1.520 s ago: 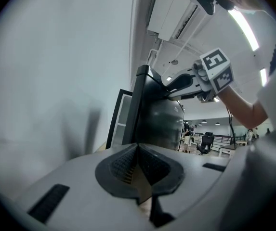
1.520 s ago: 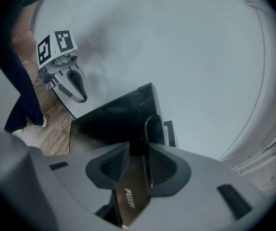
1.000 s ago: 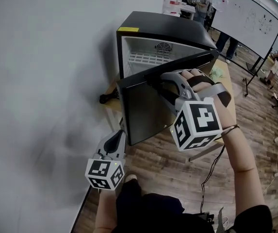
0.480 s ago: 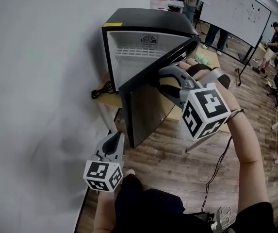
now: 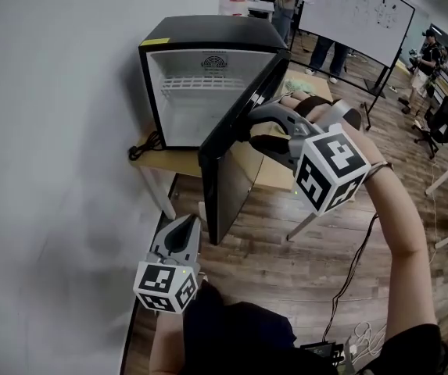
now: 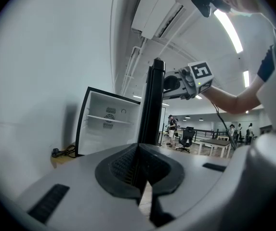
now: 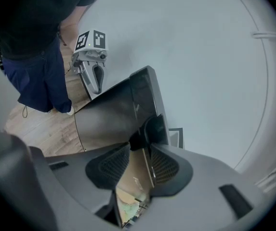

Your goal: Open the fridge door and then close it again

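Two grippers are in our hands, both in front of the fridge. Left of the fridge we see only the white wall, which its back stands against. Below the fridge's left corner we hold the left gripper low, close to our body and well apart from the fridge, its jaws pressed together with nothing between them. The fridge, black outside and white inside with a wire shelf near its top, sits on a small wooden table; a black cable lies on the tabletop just beside the fridge's left foot. Its door is hinged on the fridge's right side and stands swung wide open, its dark outer face towards the wooden floor. Our right gripper is clamped on the door's upper edge, one pad on each face. Behind the fridge to its right stands a whiteboard, with people near it.
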`<state>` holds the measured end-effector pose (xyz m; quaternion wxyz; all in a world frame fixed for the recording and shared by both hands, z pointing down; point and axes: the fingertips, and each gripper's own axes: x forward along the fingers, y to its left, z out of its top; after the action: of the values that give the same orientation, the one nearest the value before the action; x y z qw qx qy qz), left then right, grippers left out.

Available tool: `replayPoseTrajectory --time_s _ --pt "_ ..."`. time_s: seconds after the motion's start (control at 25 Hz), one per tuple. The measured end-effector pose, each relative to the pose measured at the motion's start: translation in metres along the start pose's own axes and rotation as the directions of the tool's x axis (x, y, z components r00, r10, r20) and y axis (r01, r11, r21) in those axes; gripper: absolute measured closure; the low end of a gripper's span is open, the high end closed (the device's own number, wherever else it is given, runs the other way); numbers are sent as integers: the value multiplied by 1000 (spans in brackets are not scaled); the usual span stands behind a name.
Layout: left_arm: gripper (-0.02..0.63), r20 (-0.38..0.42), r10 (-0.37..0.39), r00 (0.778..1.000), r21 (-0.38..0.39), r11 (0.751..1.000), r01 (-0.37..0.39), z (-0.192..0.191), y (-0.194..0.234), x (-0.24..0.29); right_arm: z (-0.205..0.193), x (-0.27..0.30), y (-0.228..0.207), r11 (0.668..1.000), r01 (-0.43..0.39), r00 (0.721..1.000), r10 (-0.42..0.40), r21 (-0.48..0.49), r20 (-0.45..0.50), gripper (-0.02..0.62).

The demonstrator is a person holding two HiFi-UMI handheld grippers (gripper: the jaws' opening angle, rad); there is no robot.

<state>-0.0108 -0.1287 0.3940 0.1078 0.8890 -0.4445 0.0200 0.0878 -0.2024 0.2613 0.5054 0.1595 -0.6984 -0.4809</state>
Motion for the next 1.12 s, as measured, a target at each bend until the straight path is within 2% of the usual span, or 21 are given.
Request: replayPoseTrajectory --time_s 0.36,0.6,1.12 --pt "600 0 -89 996 28 996 89 0 -40 8 -17 -25 19 999 -3 1000 3 -36 18 486" --pt "600 -3 -125 992 43 991 125 -1 -52 12 -26 -31 24 997 -11 1000 10 -74 -19 486" --pt "600 13 -111 994 56 992 110 6 -51 2 -30 -37 29 995 -20 998 14 -102 -60 488"
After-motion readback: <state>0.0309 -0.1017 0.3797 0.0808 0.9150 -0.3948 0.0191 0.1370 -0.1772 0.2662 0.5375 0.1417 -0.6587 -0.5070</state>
